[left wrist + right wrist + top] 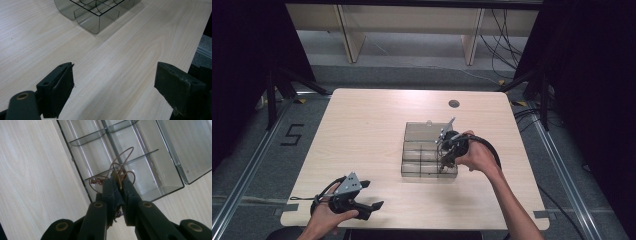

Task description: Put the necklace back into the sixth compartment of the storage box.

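Observation:
A smoky clear compartment box (408, 169) lies on the table right of centre, its lid (422, 131) folded open at the far side. My right gripper (445, 163) points down over the box's near right compartments. In the right gripper view the right gripper (118, 181) is shut on a tangle of thin brown cord (124, 157), whose loops hang above the divided compartments (75, 162), with the open lid (190, 152) to the right. My left gripper (372, 195) rests at the table's front left, open. Between its fingers in the left gripper view (115, 75) is bare wood, and the box's corner (92, 23) lies ahead.
The wooden table (362, 130) has a round cable hole (454, 104) at the back. Its front edge runs close under the left hand. Dark curtains and floor rails flank the table, and cables trail at the right (507, 50).

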A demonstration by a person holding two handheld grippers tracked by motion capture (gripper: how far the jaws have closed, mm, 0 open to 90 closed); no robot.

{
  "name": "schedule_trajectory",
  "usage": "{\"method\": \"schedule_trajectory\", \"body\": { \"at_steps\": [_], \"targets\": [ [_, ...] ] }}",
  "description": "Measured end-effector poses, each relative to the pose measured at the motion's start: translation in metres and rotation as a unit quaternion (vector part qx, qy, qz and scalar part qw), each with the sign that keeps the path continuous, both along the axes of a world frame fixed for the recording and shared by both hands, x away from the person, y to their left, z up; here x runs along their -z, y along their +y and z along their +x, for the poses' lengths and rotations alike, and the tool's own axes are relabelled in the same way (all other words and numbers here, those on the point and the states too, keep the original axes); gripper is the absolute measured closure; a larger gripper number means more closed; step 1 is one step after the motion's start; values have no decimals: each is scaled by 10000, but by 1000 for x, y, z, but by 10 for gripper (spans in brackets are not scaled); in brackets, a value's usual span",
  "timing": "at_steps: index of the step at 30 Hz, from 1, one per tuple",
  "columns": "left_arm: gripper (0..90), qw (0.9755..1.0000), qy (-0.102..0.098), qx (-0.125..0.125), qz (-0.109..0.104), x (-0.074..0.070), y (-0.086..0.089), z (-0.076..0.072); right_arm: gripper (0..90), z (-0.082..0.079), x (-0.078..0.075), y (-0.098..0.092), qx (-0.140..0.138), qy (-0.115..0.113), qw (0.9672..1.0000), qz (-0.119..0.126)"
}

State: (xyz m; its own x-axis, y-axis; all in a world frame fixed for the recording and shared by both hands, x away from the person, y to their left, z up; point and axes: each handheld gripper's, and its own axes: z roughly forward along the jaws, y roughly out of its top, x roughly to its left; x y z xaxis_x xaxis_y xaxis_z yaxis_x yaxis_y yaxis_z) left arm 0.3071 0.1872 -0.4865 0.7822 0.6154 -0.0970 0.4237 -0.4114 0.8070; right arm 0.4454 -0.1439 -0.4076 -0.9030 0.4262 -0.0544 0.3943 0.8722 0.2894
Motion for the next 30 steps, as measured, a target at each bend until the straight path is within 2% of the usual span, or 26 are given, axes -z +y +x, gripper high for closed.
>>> {"method": "schedule_trajectory", "body": {
  "at_steps": [2, 3, 4, 5, 7, 8, 11, 12, 14, 15, 17, 18, 20, 22, 23, 24, 25, 26, 27, 30],
  "targets": [
    [153, 9999, 58, -61, -64, 0, -1, -1, 831, 2, 3, 1, 16, 42, 10000, -17],
    [153, 10000, -40, 41, -9, 0, 0, 0, 831, 2, 5, 1, 13, 51, 10000, -28],
    [153, 10000, -37, 41, -12, 0, 0, 0, 831, 3, 9, 1, 35, 96, 9999, -101],
    [153, 10000, 58, -35, -66, 0, -1, -1, 831, 3, 9, 1, 35, 96, 9999, -101],
    [153, 10000, 44, -19, -20, 0, 0, 0, 831, 5, 13, 0, 11, 127, 9999, -72],
    [153, 10000, -37, 51, 34, 0, 0, 1, 831, 6, 14, -1, 3, 128, 9999, -62],
    [153, 10000, 53, -45, -71, 0, -1, -1, 831, 6, 17, -1, 127, 182, 9997, -66],
    [153, 10000, 53, -43, -71, 0, -1, -1, 831, 8, 19, -2, 22, 194, 9998, -93],
    [153, 10000, 53, -41, -70, 0, -1, -1, 831, 6, 20, -1, 87, 227, 9997, -74],
    [153, 10000, 56, -41, -69, 0, -1, -1, 831, 7, 21, -2, 14, 214, 9998, -52],
    [153, 10000, 52, -25, -24, 0, -1, 0, 831, 6, 23, -1, 104, 271, 9996, -74],
    [153, 10000, 51, -24, -27, 0, -1, 0, 831, 7, 24, -2, 10, 261, 9996, -50],
    [153, 10000, 52, -22, -27, 0, -1, 0, 831, 6, 27, -1, 90, 340, 9994, -55],
    [153, 10000, 62, -23, -30, 1, -1, 0, 831, 8, 30, -1, -45, 339, 9994, -58],
    [153, 10000, 60, -19, -26, 1, -1, 0, 831, 7, 32, 0, -13, 391, 9992, -51],
    [153, 10000, 65, -16, -26, 1, -1, 0, 831, 7, 34, -1, 16, 353, 9993, -139],
    [153, 10000, -24, 56, 29, 0, 0, 1, 831, 7, 34, -1, 16, 353, 9993, -139],
    [153, 10000, -28, 59, 30, 0, 0, 1, 831, 8, 35, -1, -15, 370, 9992, -149],
    [153, 10000, -26, 58, 28, 0, 0, 1, 830, 10, 37, -2, -100, 346, 9992, -172],
    [153, 10000, 63, -19, -28, 1, -1, 0, 829, 10, 37, -2, -89, 394, 9991, -141]
  ]
}}
